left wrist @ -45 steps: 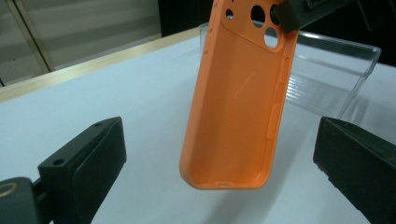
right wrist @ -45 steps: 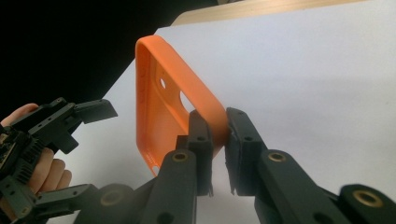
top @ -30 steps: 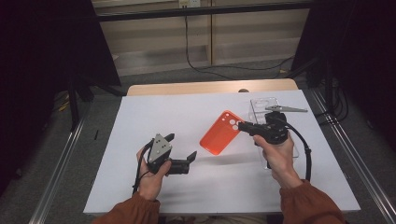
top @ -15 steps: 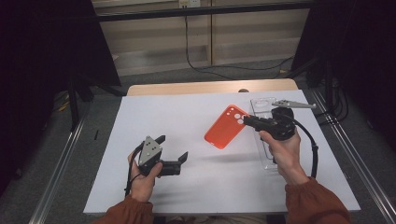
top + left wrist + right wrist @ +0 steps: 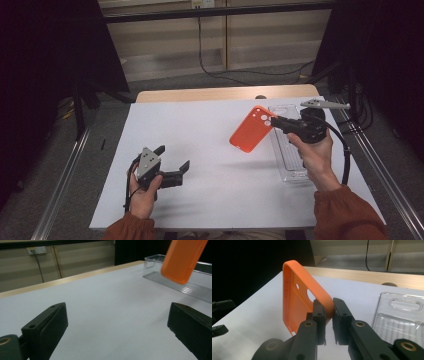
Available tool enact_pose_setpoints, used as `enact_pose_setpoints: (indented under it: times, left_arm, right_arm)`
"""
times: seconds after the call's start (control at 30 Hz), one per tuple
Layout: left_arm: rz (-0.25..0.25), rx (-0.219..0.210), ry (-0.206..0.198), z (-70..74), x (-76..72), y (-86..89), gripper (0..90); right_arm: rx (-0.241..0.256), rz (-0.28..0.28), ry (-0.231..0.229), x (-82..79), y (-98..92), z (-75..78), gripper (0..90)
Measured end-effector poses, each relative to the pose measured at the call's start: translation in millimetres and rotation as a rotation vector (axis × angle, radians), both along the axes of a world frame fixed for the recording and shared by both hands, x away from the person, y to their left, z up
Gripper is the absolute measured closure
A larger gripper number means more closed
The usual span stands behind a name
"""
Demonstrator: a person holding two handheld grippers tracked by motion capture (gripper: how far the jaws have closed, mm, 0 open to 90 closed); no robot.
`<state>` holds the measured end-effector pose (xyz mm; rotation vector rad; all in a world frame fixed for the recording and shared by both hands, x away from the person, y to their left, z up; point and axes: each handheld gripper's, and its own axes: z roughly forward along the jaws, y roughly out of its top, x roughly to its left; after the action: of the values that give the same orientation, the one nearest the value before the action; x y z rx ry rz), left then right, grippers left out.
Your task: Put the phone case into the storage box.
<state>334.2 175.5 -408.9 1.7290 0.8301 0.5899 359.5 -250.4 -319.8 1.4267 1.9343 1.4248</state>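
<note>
Your right claw (image 5: 274,121) pinches the orange phone case (image 5: 251,128) by one edge near its camera cut-outs, lifting it above the white tabletop (image 5: 210,130) beside the clear plastic tray (image 5: 290,165). Your left claw (image 5: 175,165) rests wide open, empty. The left gripper view crops the case's top.

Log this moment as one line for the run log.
right gripper: shut on orange phone case, held above table | left gripper: open, low over white table | clear plastic tray: beside right hand
</note>
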Motion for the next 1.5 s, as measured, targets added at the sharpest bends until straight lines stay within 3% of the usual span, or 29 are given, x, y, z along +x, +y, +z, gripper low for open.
enact_pose_setpoints:
  times: [0.03, 0.1, 0.23, 0.3, 0.47, 0.63, 0.8, 0.9, 1.13, 1.17, 1.3, 1.5]
  left_arm:
    - [-0.002, -0.021, -0.003, -0.9, 0.4, 2.1, 3.0]
    - [0.014, -0.020, -0.019, -2.3, 0.0, 5.9, 3.0]
    - [0.001, -0.042, 0.004, -5.5, -2.9, 11.6, 2.8]
    - [-0.006, -0.048, -0.004, -6.1, -5.5, 15.0, 2.1]
    - [0.036, -0.081, 0.012, -8.7, -7.5, 26.7, 1.4]
    - [0.056, -0.077, 0.004, -10.0, -10.2, 34.0, 1.2]
    - [0.065, -0.044, -0.016, -10.8, -13.6, 40.1, 1.6]
    - [0.066, -0.054, -0.017, -11.4, -14.9, 42.5, 1.5]
    - [0.067, -0.036, -0.036, -11.7, -20.5, 48.4, 1.3]
    - [0.068, -0.049, -0.032, -12.0, -21.3, 49.1, 1.4]
    - [0.087, -0.025, -0.054, -13.8, -24.7, 52.0, 1.7]
    - [0.076, -0.062, -0.060, -16.1, -23.6, 48.5, 2.7]
  right_arm:
    - [-0.005, -0.004, -0.004, 0.1, -1.6, 1.2, 80.9]
    - [-0.006, -0.009, -0.011, 0.2, -5.1, 4.3, 80.9]
    - [-0.018, -0.024, -0.034, 0.4, -13.4, 10.6, 80.9]
    - [-0.027, -0.036, -0.040, 0.9, -18.2, 13.1, 80.9]
    - [-0.035, -0.056, -0.048, 1.7, -27.8, 18.7, 80.9]
    - [-0.056, -0.074, -0.071, 2.8, -38.5, 27.2, 80.9]
    - [-0.079, -0.087, -0.094, 3.2, -45.4, 36.3, 80.9]
    - [-0.091, -0.100, -0.101, 4.9, -49.9, 39.9, 80.9]
    - [-0.124, -0.118, -0.106, 10.6, -56.4, 41.9, 80.9]
    - [-0.131, -0.117, -0.110, 11.4, -57.0, 41.9, 80.9]
    - [-0.152, -0.113, -0.123, 15.1, -60.3, 42.0, 81.0]
    - [-0.183, -0.121, -0.131, 23.1, -64.1, 40.2, 81.0]
